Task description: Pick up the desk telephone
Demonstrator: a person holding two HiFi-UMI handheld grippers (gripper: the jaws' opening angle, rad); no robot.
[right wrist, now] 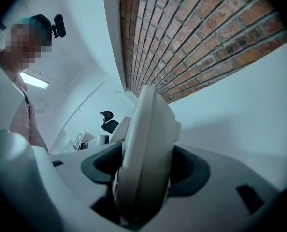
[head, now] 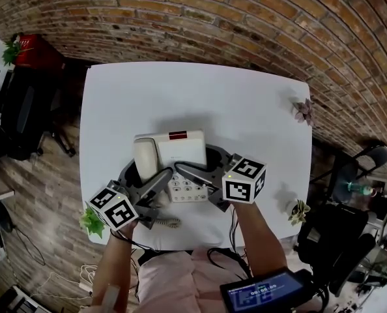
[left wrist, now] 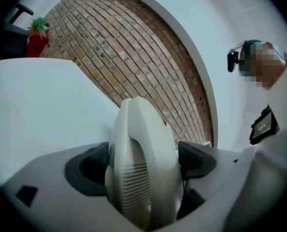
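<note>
The left claw stands wide astride the handset; the right claw clamps the desk telephone by its edge.

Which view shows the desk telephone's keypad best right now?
The head view. From above, the keypad shows on the telephone, between the left gripper and the right gripper. The left gripper view shows only the handset between its fingers; the right gripper view shows only the telephone's edge between its fingers. Neither shows keys.
</note>
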